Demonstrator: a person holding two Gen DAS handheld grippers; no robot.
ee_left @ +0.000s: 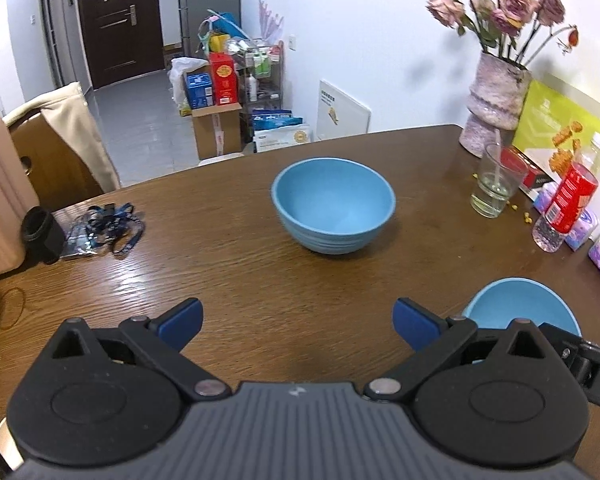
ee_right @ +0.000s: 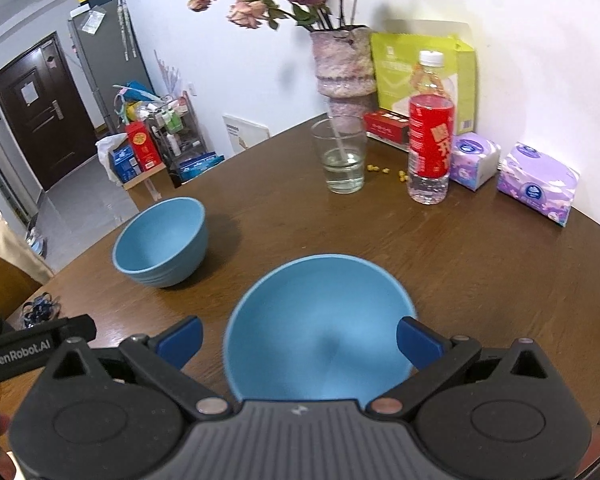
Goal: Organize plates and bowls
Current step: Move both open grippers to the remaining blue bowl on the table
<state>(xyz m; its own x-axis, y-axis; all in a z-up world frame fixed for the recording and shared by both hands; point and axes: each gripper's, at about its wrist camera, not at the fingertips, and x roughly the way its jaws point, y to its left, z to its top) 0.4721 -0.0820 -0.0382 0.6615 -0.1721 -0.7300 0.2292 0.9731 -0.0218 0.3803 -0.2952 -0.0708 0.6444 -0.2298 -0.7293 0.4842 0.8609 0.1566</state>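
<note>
Both tongs are spread: the left tongs [ee_left: 298, 322] face the far blue bowl [ee_left: 333, 205], the right tongs [ee_right: 299, 340] straddle the near blue bowl [ee_right: 320, 328] on the desk [ee_left: 228, 280].

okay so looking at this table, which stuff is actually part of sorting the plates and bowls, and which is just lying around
Part of the job:
far blue bowl
near blue bowl, between the open right gripper fingers
left gripper, open, holding nothing

Just lying about:
drinking glass
red-label bottle
vase of flowers
tissue packs
lanyard
No plates are in view.
</note>
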